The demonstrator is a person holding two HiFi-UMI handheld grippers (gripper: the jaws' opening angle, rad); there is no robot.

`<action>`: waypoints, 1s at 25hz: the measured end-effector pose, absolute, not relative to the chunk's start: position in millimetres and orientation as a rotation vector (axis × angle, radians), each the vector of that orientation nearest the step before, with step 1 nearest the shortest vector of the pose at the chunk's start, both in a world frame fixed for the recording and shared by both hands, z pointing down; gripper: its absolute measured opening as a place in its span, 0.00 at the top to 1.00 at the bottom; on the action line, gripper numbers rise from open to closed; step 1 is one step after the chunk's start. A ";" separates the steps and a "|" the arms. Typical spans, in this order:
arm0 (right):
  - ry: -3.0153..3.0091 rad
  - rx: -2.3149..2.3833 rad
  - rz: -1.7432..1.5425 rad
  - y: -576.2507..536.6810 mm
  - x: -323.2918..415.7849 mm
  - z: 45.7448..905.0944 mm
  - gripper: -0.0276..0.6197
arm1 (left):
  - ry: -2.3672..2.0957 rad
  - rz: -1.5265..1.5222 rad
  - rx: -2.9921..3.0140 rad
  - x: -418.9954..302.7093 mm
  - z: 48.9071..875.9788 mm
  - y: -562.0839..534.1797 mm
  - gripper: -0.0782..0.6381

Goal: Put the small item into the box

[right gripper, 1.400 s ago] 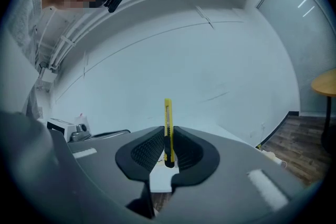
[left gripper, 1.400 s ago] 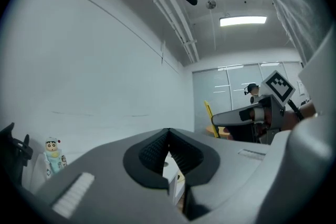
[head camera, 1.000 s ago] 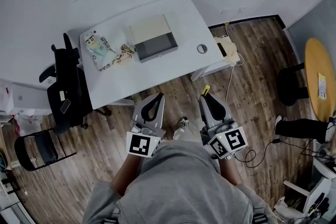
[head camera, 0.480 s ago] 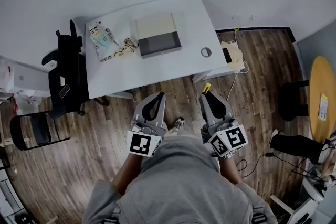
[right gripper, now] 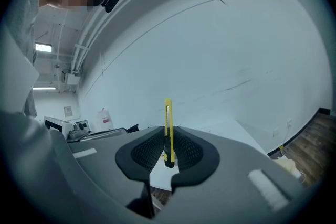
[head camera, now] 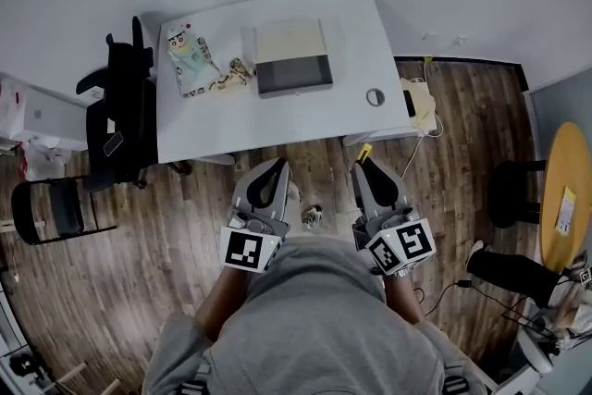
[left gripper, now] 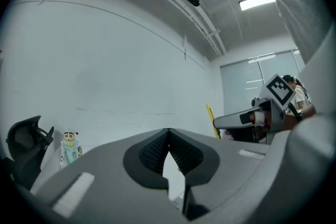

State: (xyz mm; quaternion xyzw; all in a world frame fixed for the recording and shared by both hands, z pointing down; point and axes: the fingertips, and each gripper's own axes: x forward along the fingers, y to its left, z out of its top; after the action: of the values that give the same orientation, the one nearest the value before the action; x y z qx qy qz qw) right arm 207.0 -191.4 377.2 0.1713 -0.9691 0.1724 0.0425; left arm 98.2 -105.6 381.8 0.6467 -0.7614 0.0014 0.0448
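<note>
Yellow utility knife [right gripper: 167,113] upright, clamped in right gripper [right gripper: 168,145]. Left gripper [left gripper: 168,140] jaws together, empty. Box [head camera: 293,58] on far table [head camera: 231,120].

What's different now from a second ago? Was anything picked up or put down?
Only the view turned: the person swung round, so the table with the box now sits squarer ahead in the head view. Nothing was taken or let go. The right gripper still clamps the yellow knife; the left gripper stays shut and empty. Things on the table kept their places.
</note>
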 end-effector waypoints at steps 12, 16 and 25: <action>-2.930 0.502 0.500 -242.8 152.6 379.5 0.85 | -2.305 -0.011 1.984 45.0 382.7 -166.5 0.89; -2.917 0.489 0.506 -257.3 129.9 381.8 0.85 | -2.281 -0.006 1.986 27.2 382.1 -185.7 0.89; -2.897 0.451 0.488 -287.8 68.0 384.0 0.85 | -2.268 -0.014 1.993 -26.9 381.4 -216.6 0.89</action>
State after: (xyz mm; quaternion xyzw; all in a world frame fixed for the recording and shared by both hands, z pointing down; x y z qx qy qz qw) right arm 68.0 -287.8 384.0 0.1512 -0.9712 0.1636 0.0846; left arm -26.9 -216.6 381.4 0.6588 -0.7498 -0.0047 0.0613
